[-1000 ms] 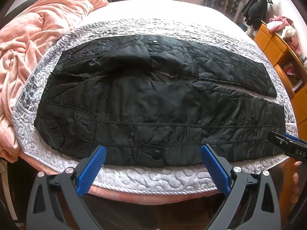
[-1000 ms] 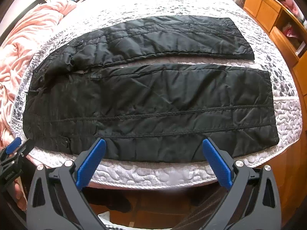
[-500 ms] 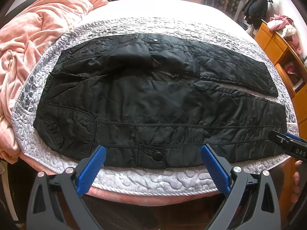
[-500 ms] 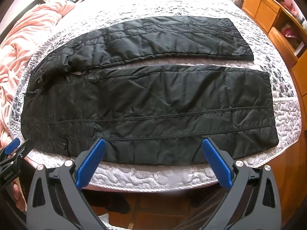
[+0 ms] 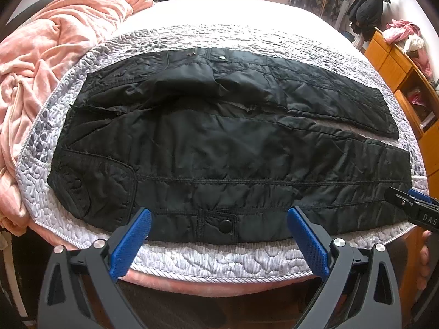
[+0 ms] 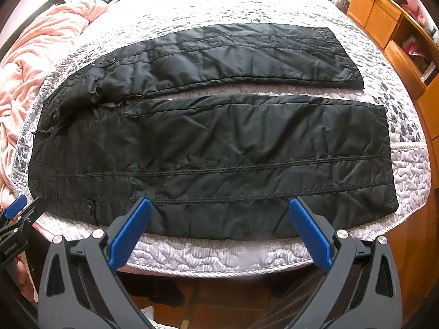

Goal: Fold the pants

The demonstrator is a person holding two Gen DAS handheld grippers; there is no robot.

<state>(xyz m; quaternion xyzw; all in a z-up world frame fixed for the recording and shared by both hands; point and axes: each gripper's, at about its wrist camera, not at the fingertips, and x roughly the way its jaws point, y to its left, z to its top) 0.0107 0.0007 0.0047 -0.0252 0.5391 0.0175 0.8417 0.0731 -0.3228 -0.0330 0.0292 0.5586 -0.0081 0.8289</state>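
Pants (image 5: 227,150), black and quilted, lie spread flat across a grey quilted mattress pad (image 5: 219,260) on the bed, waistband toward the left and the two legs running off to the right with a narrow strip of pad showing between them. In the left wrist view the left gripper (image 5: 219,240) hovers at the near edge of the bed, its blue fingers (image 5: 131,244) spread wide apart and holding nothing; the near seam of the pants, with a snap tab (image 5: 226,223), sits just beyond and between the fingertips. In the right wrist view the right gripper (image 6: 219,237) hangs the same way farther along the near leg, its fingers (image 6: 310,235) also wide apart and empty, their tips overlapping the leg's near edge in the picture; whether they touch the cloth cannot be told. A pink blanket (image 5: 41,68) is bunched on the left of the bed, and a wooden cabinet (image 6: 389,22) stands to the right.
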